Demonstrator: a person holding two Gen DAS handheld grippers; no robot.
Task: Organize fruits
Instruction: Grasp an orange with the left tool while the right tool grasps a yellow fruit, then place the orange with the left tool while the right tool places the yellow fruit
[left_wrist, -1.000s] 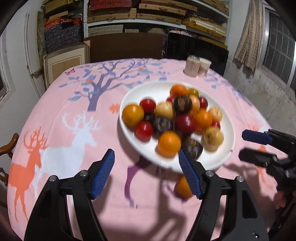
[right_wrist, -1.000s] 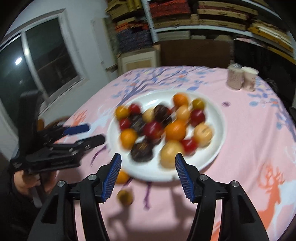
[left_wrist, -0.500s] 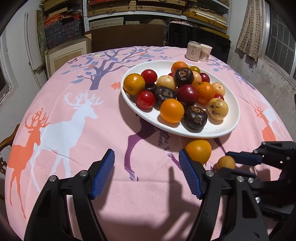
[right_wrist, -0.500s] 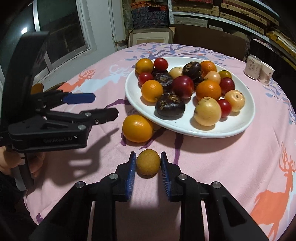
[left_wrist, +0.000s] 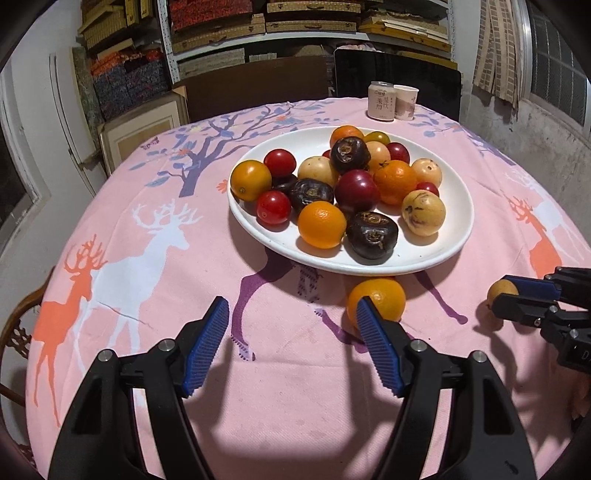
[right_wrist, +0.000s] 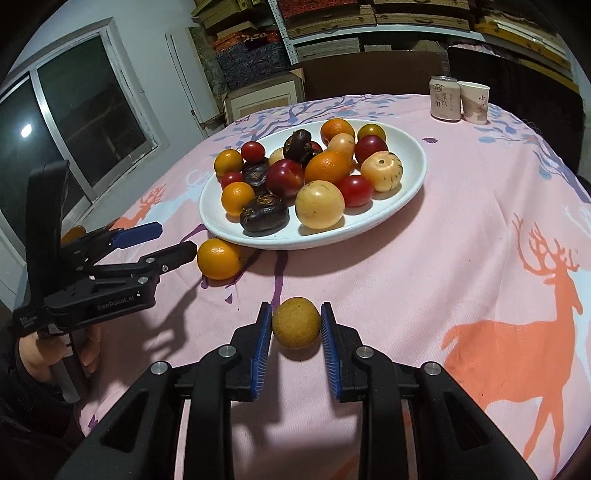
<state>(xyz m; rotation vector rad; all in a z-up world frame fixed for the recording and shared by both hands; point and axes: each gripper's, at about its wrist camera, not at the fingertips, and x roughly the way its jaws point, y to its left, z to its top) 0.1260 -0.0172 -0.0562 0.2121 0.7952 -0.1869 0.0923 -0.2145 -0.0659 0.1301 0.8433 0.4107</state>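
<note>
A white plate (left_wrist: 458, 236) (right_wrist: 410, 195) piled with oranges, red tomatoes, dark fruits and pale yellow fruits sits mid-table. On the cloth in front of it lies a loose orange (left_wrist: 380, 297) (right_wrist: 218, 258). My left gripper (left_wrist: 293, 317) (right_wrist: 173, 242) stands open just short of that orange, whose lower left is hidden behind the right finger. My right gripper (right_wrist: 296, 323) (left_wrist: 508, 293) is shut on a small brownish-yellow fruit (right_wrist: 296, 322) (left_wrist: 496, 290), its blue pads pressed to both sides, low over the cloth.
A drink can (left_wrist: 381, 100) (right_wrist: 445, 98) and a paper cup (left_wrist: 405, 101) (right_wrist: 474, 101) stand at the table's far edge. A wooden chair (left_wrist: 18, 325) is at the left rim. A hand (right_wrist: 40, 354) holds the left gripper. Shelves and a window line the walls.
The right gripper dropped to the cloth and shut on the small yellow fruit. The left gripper moved down and nearer the loose orange, staying open.
</note>
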